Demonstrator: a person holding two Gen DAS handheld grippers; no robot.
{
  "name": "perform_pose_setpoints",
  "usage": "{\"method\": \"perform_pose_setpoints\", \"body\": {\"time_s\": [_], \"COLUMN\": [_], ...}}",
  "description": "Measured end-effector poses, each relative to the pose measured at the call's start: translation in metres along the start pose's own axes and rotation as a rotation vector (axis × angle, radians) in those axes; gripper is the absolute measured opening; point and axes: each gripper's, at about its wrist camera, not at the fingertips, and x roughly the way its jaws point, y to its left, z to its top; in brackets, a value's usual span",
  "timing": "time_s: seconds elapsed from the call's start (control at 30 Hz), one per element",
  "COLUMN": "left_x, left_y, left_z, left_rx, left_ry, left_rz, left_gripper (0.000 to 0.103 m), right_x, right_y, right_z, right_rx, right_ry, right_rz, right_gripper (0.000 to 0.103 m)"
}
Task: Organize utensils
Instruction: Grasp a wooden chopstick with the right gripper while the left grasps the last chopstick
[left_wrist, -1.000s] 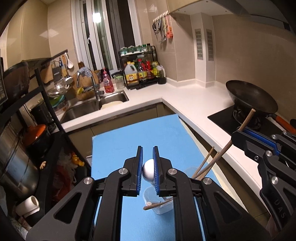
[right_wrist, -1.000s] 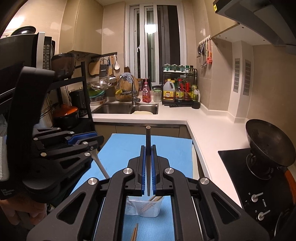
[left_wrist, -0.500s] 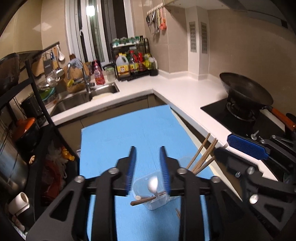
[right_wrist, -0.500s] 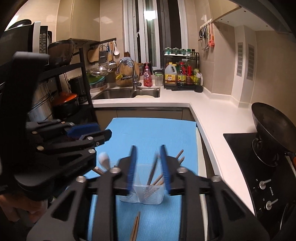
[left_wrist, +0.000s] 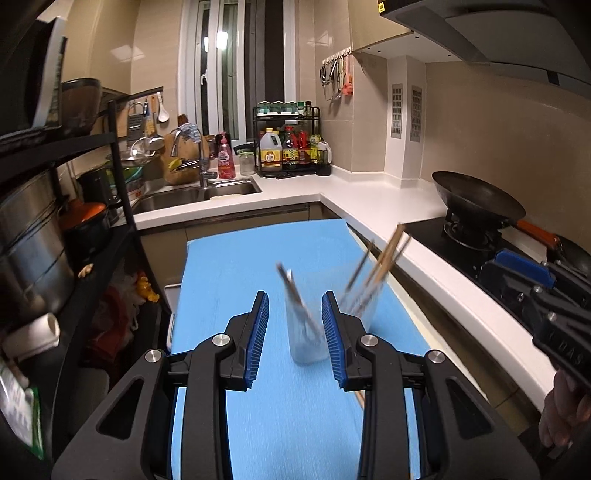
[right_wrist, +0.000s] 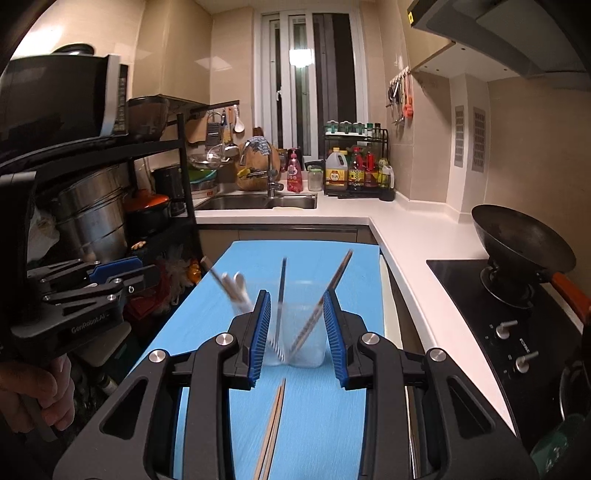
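Note:
A clear plastic container (right_wrist: 299, 325) stands on the blue mat (right_wrist: 325, 413). In it lean a fork (right_wrist: 281, 295), wooden chopsticks (right_wrist: 327, 291) and a white spoon with a wooden handle (right_wrist: 231, 284), all motion-blurred. The container also shows in the left wrist view (left_wrist: 308, 332), with chopsticks (left_wrist: 382, 262) and the spoon handle (left_wrist: 291, 291). My left gripper (left_wrist: 294, 332) is open and empty just before the container. My right gripper (right_wrist: 297, 332) is open and empty, its jaws either side of the container. A loose pair of chopsticks (right_wrist: 271, 428) lies on the mat under the right gripper.
A white counter (right_wrist: 417, 236) runs along the right to a stove with a black wok (right_wrist: 517, 236). A sink (right_wrist: 258, 201) and a bottle rack (right_wrist: 354, 173) stand at the back. A black shelf with pots (right_wrist: 96, 218) stands on the left.
Both grippers opened. The left let go of the white spoon and the right let go of the fork; both now stand in the container. Both grippers pulled back.

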Motion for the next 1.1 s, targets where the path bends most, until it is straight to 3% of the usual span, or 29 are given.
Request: {"method": "perform_pose_setpoints", "body": {"time_s": [0.2,0.37,0.47,0.73,1.1], "left_x": [-0.024,-0.033,-0.030,-0.020,-0.022], "left_y": [-0.016,-0.024,-0.020,-0.004,0.003], "left_z": [-0.089,-0.150,-0.171,-0.192,-0.195], "left_rx": [-0.054,-0.104,-0.137,-0.162,-0.201], "left_ry": [-0.026,-0.083,-0.064,0.013,0.020], "left_rz": [0.000,0.083,0.129,0.136,0.102], "left_gripper": [0.031,0.031,0.031,0.030,0.031], "right_x": [-0.011,0.014,0.029,0.064,0.061], "right_y": [0.000,0.016,0.024,0.031,0.040], "right_z": [-0.073,-0.137,-0.167,-0.205,-0.211], "right_rx": [0.049,0.089,0.108,0.110,0.108], "right_ry": [0.078,0.202,0.255,0.382,0.358], "right_rz": [-0.016,0.001,0.002,0.002,-0.041], "right_gripper": [0.021,0.020,0.020,0.020,0.015]}}
